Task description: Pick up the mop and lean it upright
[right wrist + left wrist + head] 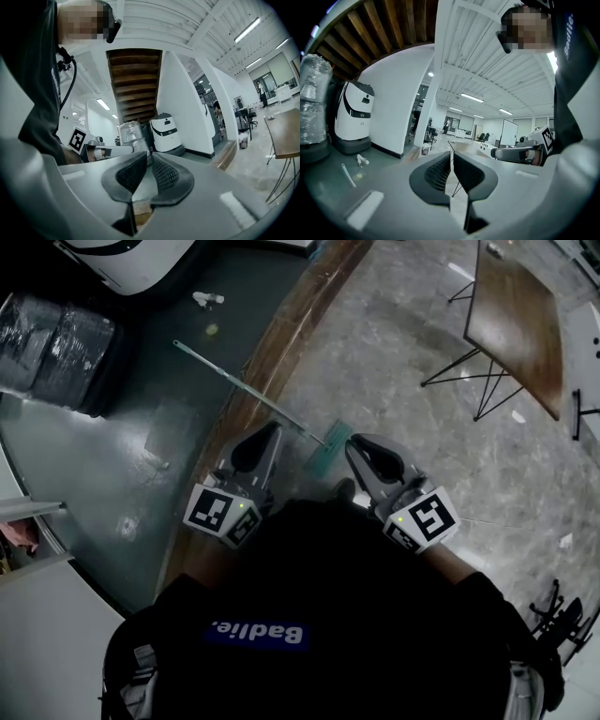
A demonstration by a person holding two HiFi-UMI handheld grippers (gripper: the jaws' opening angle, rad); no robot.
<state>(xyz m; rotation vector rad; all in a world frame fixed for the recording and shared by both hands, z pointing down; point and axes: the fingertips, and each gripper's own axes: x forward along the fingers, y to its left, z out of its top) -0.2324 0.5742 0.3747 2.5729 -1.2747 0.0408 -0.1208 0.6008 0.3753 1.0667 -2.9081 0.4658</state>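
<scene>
The mop lies flat on the floor in the head view. Its thin metal handle (246, 386) runs from upper left down to the teal mop head (327, 450). The far end of the handle (347, 175) shows low on the left in the left gripper view. My left gripper (273, 428) (452, 153) hovers just left of the handle's lower end, shut and empty. My right gripper (353, 441) (150, 154) hangs just right of the mop head, its jaws together with nothing between them. Neither touches the mop.
A brown curb strip (281, 334) divides the dark floor from the grey stone floor. A plastic-wrapped bundle (56, 348) and a white machine (131, 259) stand at upper left. A small white object (206, 299) and a yellowish ball (212, 330) lie near the handle's end. A wooden table (520, 320) stands at upper right.
</scene>
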